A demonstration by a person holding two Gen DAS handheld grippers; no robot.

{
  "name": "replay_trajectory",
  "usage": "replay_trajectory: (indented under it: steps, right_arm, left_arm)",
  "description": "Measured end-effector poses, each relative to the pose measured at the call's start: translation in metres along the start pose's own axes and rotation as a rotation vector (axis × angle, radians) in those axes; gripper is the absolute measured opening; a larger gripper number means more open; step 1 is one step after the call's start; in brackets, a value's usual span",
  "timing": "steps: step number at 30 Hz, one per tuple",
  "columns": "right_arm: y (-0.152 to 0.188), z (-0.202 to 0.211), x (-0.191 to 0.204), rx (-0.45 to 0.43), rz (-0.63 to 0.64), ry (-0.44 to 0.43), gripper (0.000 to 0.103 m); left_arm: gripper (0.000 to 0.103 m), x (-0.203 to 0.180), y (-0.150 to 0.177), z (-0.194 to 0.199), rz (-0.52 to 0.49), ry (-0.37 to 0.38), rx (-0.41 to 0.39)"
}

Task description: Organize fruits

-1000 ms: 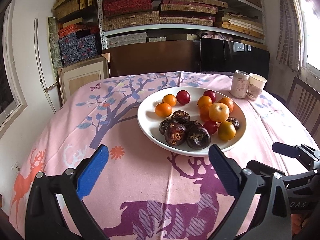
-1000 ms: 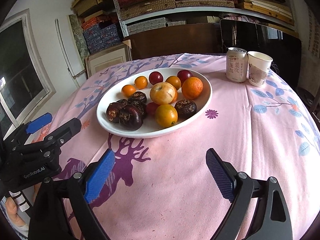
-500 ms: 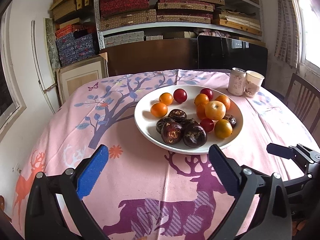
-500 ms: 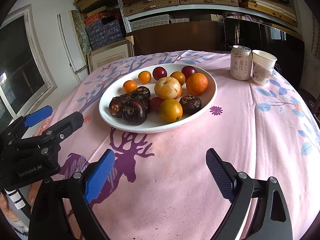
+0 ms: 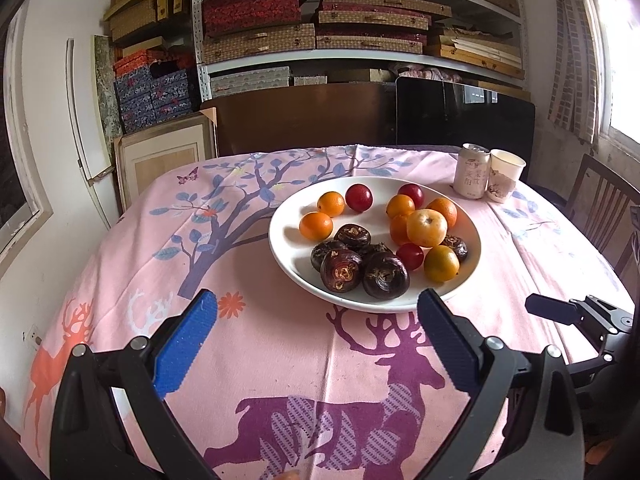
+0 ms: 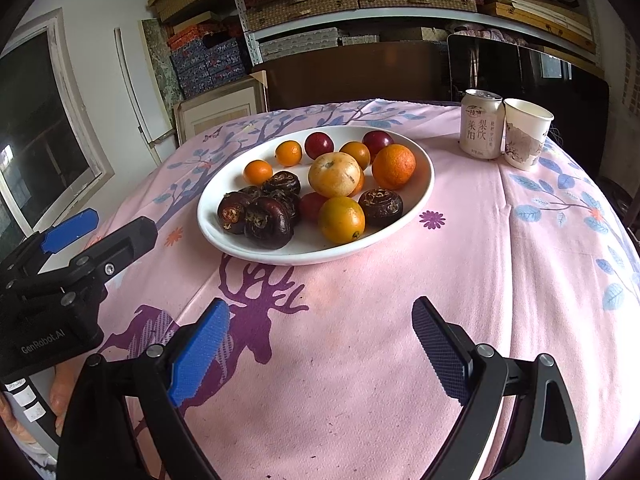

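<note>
A white plate on the pink tablecloth holds mixed fruit: small oranges, red plums, dark brown water chestnuts and a large yellow-orange fruit. My left gripper is open and empty, above the cloth just in front of the plate. My right gripper is open and empty, also short of the plate. Each gripper shows at the edge of the other's view.
A drink can and a paper cup stand at the table's far right. A wooden chair is at the right. Shelves of boxes line the back wall.
Both grippers have drawn back a little from the plate and risen, so the plate sits slightly farther away in both views. Both stay open and empty.
</note>
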State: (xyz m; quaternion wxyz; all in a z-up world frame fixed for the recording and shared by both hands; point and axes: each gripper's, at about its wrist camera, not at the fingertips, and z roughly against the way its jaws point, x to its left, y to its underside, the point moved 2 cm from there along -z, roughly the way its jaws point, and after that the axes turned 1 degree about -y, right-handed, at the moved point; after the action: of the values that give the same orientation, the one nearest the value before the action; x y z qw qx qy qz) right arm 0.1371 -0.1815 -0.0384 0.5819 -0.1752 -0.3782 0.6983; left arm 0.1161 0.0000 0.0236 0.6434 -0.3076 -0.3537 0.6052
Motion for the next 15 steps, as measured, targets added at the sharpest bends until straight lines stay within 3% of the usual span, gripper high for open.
replay_trajectory:
  steps: [15]
  right_arm:
    - [0.0005,-0.0014,0.0003,0.006,0.003,0.002,0.093]
  left_arm:
    - [0.098,-0.0024,0.0009,0.0003,-0.009,0.004,0.002]
